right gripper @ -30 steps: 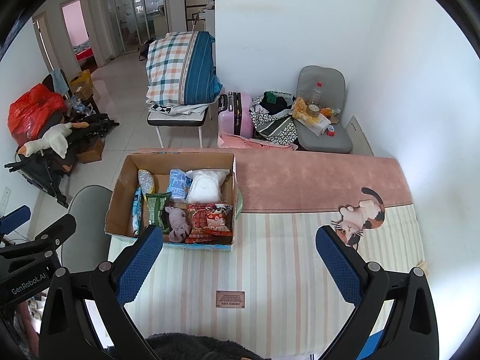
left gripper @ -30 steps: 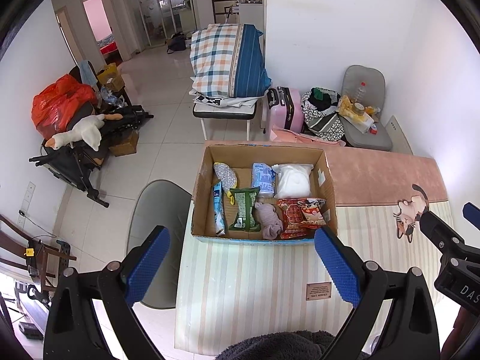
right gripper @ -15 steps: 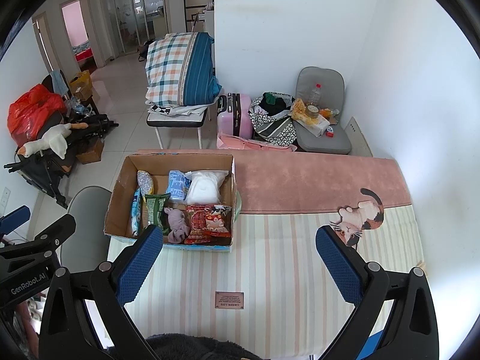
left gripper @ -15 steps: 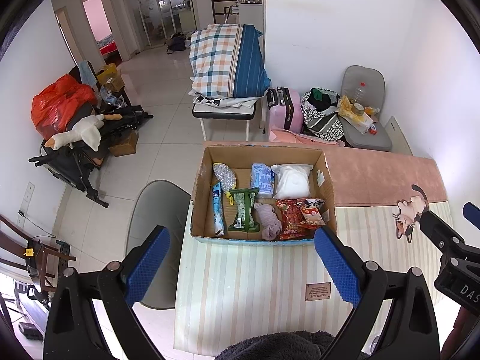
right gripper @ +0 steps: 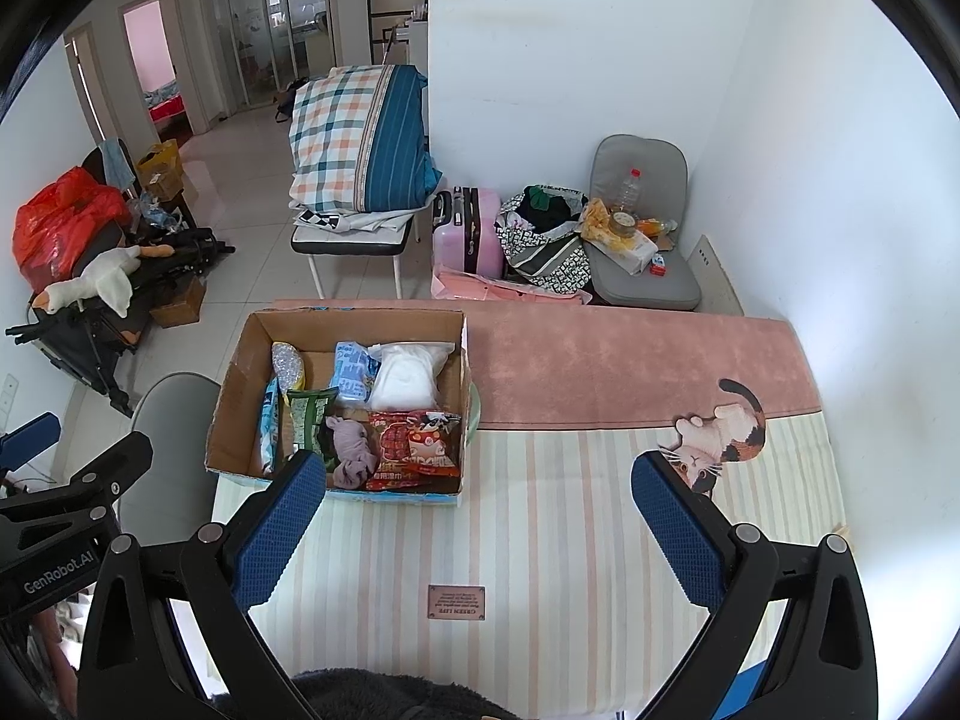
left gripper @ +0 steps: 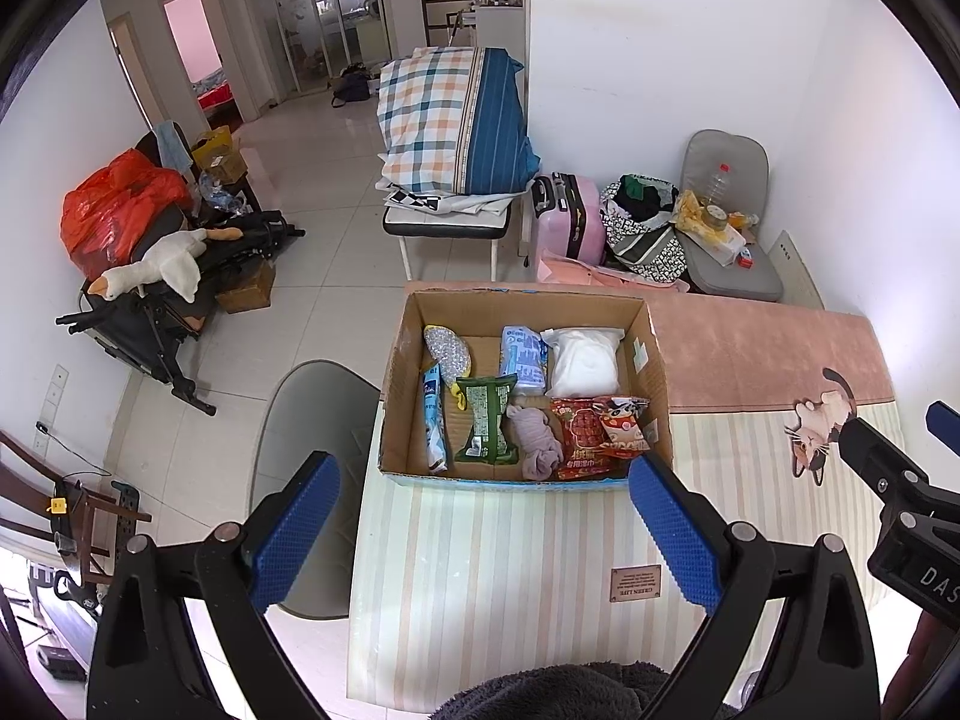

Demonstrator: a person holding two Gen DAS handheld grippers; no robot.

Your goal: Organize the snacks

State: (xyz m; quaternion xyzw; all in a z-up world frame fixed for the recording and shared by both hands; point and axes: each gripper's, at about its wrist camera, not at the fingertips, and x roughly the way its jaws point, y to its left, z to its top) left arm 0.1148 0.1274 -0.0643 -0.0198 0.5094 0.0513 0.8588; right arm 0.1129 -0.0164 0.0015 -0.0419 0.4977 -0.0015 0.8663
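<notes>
A: Left wrist view: left gripper (left gripper: 483, 531) spread wide, holding nothing; right gripper (right gripper: 477, 531) likewise. Snacks sit packed in the cardboard box (left gripper: 651, 354) on the striped mat (left gripper: 480, 588).
B: Step?
A: Ambiguous: either sorted already or awaiting unpacking. A purple cloth (left gripper: 537, 441) lies among the packets.

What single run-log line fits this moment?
left tongs: open, empty | right tongs: open, empty | snacks: in box | mat: bare | step: not begun

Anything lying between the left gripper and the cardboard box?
No. Left wrist view shows only bare striped mat between the left gripper and the cardboard box.
</notes>
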